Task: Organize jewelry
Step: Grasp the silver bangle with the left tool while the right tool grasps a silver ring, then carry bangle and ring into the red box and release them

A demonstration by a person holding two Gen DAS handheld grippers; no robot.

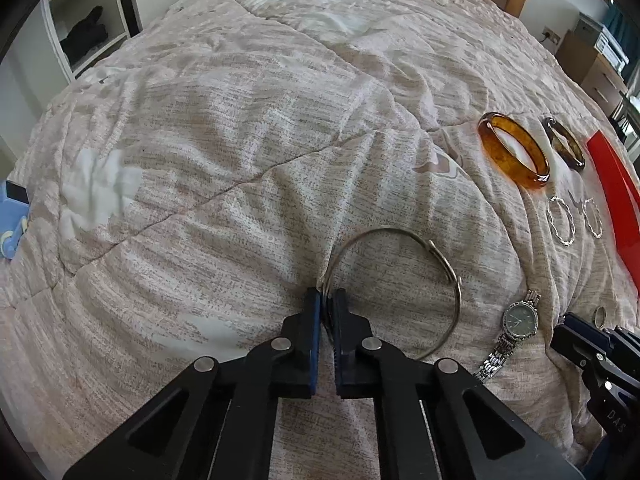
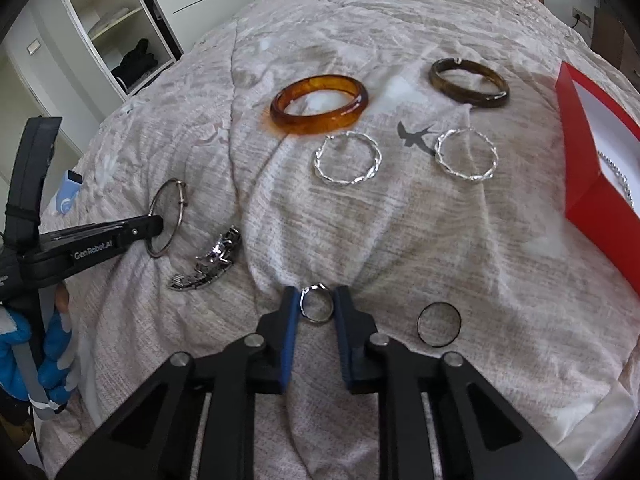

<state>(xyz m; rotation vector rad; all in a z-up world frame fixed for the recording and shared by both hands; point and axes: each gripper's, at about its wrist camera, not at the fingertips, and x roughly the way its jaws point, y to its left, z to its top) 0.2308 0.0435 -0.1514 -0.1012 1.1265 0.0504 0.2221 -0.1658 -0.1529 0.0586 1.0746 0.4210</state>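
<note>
My left gripper [image 1: 328,298] is shut on a thin silver wire bangle [image 1: 448,264], which rests on the bedspread; it also shows in the right wrist view [image 2: 182,200], held by the left gripper [image 2: 154,227]. My right gripper [image 2: 317,300] stands around a small silver ring [image 2: 317,305], jaws close on either side of it, the ring lying on the cover. A silver watch [image 1: 518,322] lies right of the bangle and shows in the right wrist view [image 2: 212,258]. A dark ring [image 2: 439,325] lies right of my right gripper.
An amber bangle [image 2: 320,105], a dark brown bangle [image 2: 470,82] and two twisted silver hoops [image 2: 347,159] [image 2: 466,154] lie further back. An open red box [image 2: 600,184] with a chain inside stands at the right. A blue object [image 2: 68,196] lies at the bed's left edge.
</note>
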